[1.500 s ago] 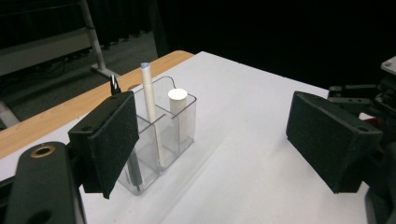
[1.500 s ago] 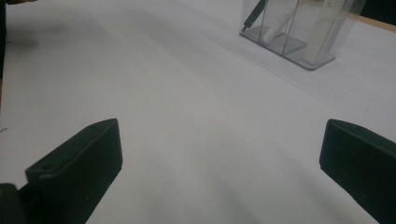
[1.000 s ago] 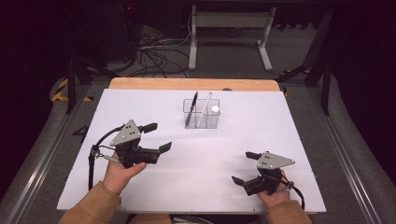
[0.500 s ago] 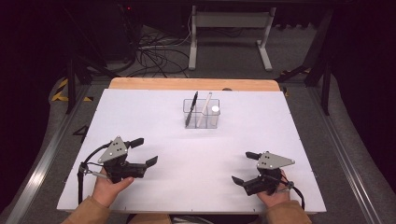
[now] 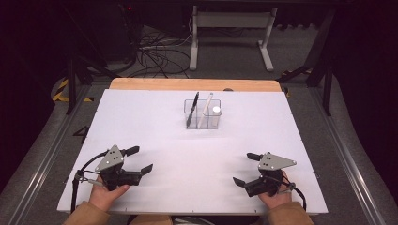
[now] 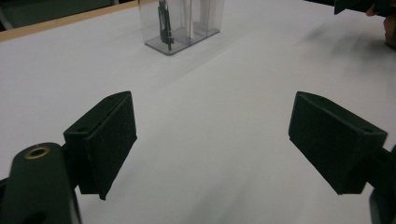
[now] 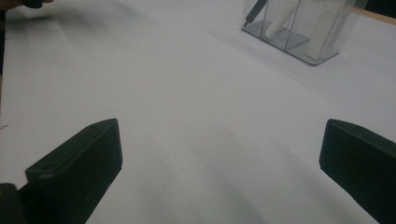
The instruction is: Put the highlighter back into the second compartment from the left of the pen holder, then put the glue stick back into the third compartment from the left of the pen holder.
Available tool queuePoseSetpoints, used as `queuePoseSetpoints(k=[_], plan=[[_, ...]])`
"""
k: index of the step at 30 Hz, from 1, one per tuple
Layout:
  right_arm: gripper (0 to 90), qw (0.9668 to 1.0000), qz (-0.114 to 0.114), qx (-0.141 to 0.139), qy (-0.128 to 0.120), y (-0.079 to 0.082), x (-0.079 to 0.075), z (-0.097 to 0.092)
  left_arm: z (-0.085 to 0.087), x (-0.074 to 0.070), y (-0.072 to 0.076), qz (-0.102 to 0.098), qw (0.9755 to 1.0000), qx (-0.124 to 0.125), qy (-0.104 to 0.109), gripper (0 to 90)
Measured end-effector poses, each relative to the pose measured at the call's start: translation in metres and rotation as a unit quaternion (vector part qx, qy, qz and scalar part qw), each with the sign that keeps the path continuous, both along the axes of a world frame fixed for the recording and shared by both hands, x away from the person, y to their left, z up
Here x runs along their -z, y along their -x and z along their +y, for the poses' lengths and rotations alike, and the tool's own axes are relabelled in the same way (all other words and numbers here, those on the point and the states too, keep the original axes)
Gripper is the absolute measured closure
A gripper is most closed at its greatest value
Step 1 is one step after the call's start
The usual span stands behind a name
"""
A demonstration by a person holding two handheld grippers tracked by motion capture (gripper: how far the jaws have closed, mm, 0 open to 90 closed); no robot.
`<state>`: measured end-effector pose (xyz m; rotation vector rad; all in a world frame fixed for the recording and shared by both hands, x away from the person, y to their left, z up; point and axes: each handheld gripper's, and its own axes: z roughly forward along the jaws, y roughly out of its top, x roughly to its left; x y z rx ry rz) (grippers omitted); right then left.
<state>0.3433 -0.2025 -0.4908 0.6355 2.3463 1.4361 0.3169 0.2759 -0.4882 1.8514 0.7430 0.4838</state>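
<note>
High view: left claw (image 5: pixel 139 159) and right claw (image 5: pixel 246 168) rest spread, holding nothing, on the white bench (image 5: pixel 155 122), well apart from the clear holder (image 5: pixel 202 114).

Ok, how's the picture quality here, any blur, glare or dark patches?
High view: the white table is evenly lit and sharp, the floor beyond dark. Left gripper view: the jaws are sharp, the clear holder slightly soft. Right gripper view: dimmer and grainier, with the holder cut off at the top edge.

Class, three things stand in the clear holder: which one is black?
The pen, in the holder's left compartment in the high view. The two beside it are white.
</note>
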Motion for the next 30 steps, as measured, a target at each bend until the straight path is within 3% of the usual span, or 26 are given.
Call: queuePoseSetpoints(k=[7, 11, 20, 30], plan=[[0.0, 1.0000, -0.002, -0.001, 0.001, 0.000, 0.000, 0.000, 0.008, 0.011, 0.009, 0.001, 0.9999, -0.008, -0.012, 16.0], [0.0, 1.0000, -0.002, -0.003, 0.000, 0.001, 0.000, 0.001, 0.015, 0.016, 0.006, 0.017, 0.9997, -0.017, 0.000, 16.0], [0.0, 1.0000, -0.002, -0.004, 0.000, 0.001, 0.000, 0.001, 0.021, 0.014, 0.002, 0.012, 0.9993, -0.030, 0.016, 16.0], [0.0, 1.0000, 0.000, -0.003, -0.001, 0.000, 0.000, 0.001, 0.018, 0.013, 0.003, 0.006, 0.9996, -0.026, 0.012, 15.6]])
